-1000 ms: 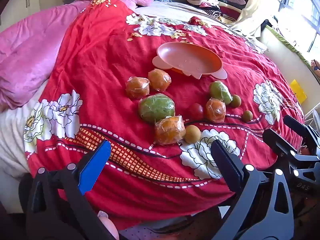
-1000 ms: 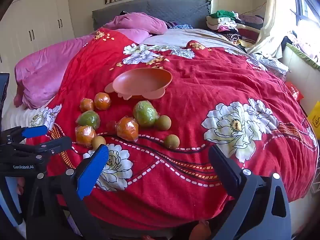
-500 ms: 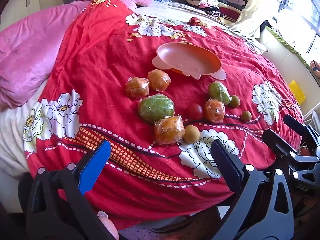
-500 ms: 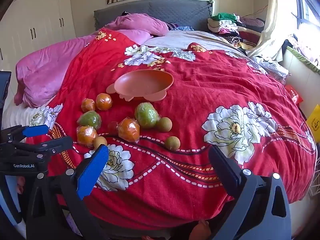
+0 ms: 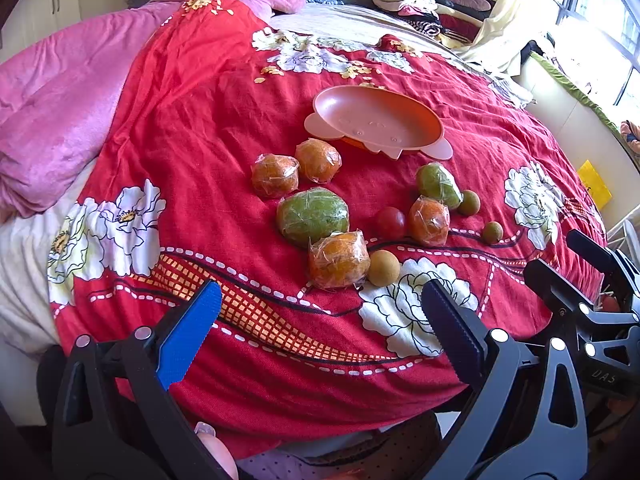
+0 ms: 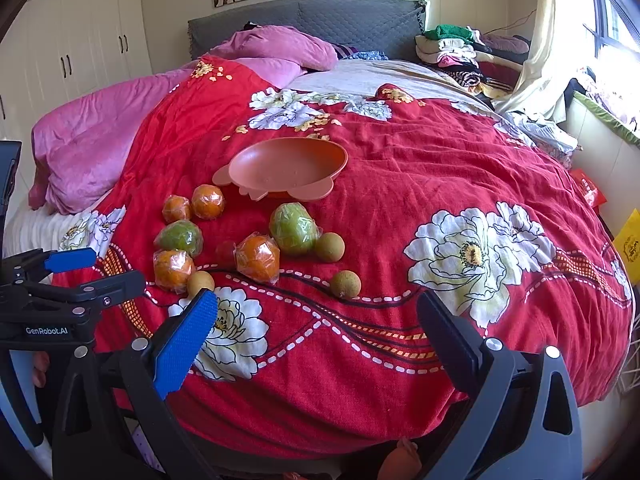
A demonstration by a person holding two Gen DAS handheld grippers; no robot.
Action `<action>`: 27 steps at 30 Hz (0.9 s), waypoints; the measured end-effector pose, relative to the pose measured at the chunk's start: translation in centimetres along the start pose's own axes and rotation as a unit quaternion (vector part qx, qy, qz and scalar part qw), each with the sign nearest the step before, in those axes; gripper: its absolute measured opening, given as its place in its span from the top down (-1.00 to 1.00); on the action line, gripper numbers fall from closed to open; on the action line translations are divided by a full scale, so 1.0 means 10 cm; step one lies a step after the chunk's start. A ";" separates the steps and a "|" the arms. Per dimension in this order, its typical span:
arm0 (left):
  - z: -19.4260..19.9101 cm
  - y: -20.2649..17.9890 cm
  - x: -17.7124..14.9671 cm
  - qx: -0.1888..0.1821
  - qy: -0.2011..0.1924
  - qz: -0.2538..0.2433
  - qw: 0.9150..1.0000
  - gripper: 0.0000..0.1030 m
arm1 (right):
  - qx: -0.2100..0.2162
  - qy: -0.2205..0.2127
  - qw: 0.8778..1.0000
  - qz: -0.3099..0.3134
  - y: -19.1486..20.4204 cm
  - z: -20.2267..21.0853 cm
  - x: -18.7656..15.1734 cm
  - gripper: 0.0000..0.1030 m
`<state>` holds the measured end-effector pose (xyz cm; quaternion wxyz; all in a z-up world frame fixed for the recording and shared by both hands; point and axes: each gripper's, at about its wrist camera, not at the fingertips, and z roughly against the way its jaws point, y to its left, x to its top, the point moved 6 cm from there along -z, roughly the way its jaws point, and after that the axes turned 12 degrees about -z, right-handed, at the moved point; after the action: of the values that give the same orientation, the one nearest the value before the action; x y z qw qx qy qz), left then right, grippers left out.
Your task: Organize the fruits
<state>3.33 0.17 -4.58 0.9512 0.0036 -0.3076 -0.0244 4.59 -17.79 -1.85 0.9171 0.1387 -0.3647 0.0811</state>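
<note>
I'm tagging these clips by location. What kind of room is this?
A bedroom in a home. The fruit lies on a bed with a red quilt, a padded headboard and pink pillow behind it, and a white wardrobe along the wall.

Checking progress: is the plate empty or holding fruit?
Empty. The plate shows a bare inside; all the fruit lies on the bedspread.

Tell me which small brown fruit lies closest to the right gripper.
The lone small brown fruit on the dashed white line, nearest the right gripper. The other two each touch a wrapped fruit; this one touches nothing.
</note>
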 end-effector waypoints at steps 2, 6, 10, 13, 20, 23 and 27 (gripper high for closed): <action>0.00 0.00 0.00 0.001 0.000 0.000 1.000 -0.83 | -0.001 0.001 1.000 0.000 0.00 0.00 0.00 -0.92; 0.00 0.00 0.00 0.000 0.000 0.000 1.000 -0.83 | 0.000 0.001 1.000 0.000 0.00 0.00 0.00 -0.92; 0.00 0.00 0.00 0.001 0.000 0.000 1.000 -0.83 | 0.000 0.001 1.000 0.000 0.00 -0.01 0.00 -0.92; 0.01 0.00 0.00 0.001 -0.001 0.000 1.000 -0.83 | 0.000 0.001 1.000 0.000 0.00 -0.01 -0.01 -0.92; 0.02 0.01 -0.01 0.000 0.000 0.001 1.000 -0.83 | 0.000 0.002 1.000 0.000 0.00 -0.01 -0.01 -0.92; 0.01 0.00 -0.01 0.000 0.000 0.001 1.000 -0.83 | 0.001 0.002 1.000 0.000 0.00 -0.01 -0.02 -0.92; 0.01 0.00 -0.02 0.000 0.001 0.001 1.000 -0.83 | 0.001 0.003 1.000 0.000 0.00 -0.02 -0.02 -0.92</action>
<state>3.13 0.18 -4.57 0.9514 0.0029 -0.3070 -0.0235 4.59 -17.78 -2.10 0.9179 0.1397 -0.3623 0.0815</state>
